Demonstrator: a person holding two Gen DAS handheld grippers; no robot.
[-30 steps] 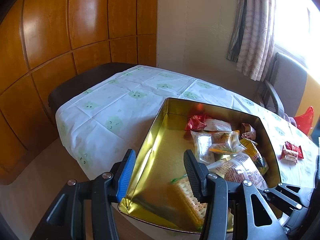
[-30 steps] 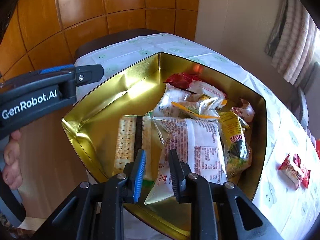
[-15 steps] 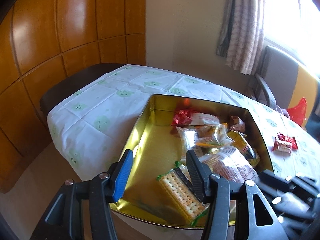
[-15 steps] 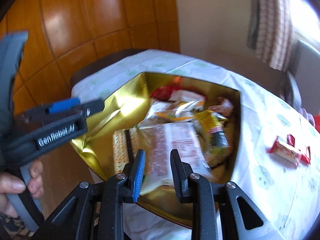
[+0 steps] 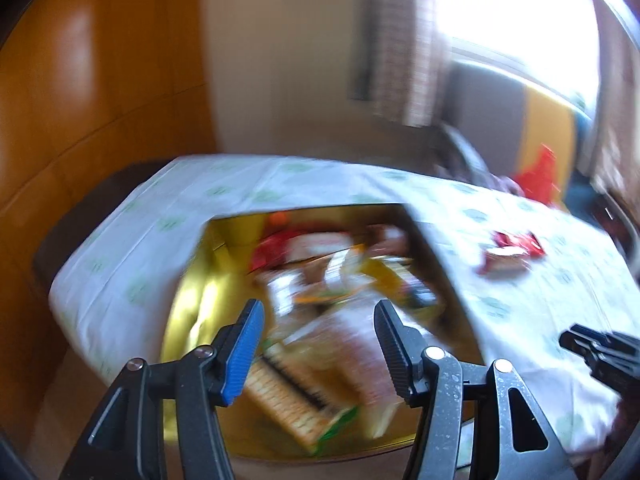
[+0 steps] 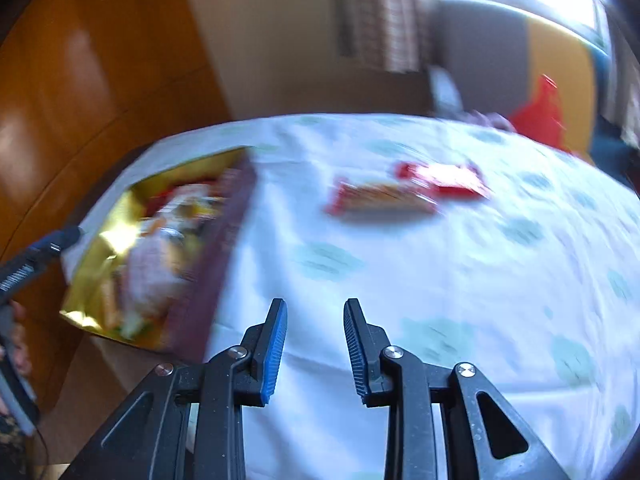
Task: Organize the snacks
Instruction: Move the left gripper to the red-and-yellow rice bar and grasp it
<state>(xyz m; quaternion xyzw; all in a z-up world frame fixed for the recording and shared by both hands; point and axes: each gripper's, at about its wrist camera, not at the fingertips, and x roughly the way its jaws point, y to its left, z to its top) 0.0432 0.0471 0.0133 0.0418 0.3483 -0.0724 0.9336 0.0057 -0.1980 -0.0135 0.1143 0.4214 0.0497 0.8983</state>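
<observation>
Gold-lined tin (image 5: 188, 312) is sitting at the counter's (image 5: 520, 288) near edge in the left wrist view, blurred, packed with snack packets; a cracker pack (image 5: 288, 392) is lying at its 6 o'clock end. The left gripper (image 5: 316, 344) is hovering over that end, its fingers standing wide and gripping nothing. Two red snack packets (image 5: 508, 250) are lying on the white cloth at 2 o'clock from the tin, apart from it. In the right wrist view, the right gripper (image 6: 314, 346) is hanging above bare cloth with fingers moderately parted and empty. The tin (image 6: 116, 232) is showing at 10 o'clock, the red packets (image 6: 404, 192) at 12 o'clock, side by side.
</observation>
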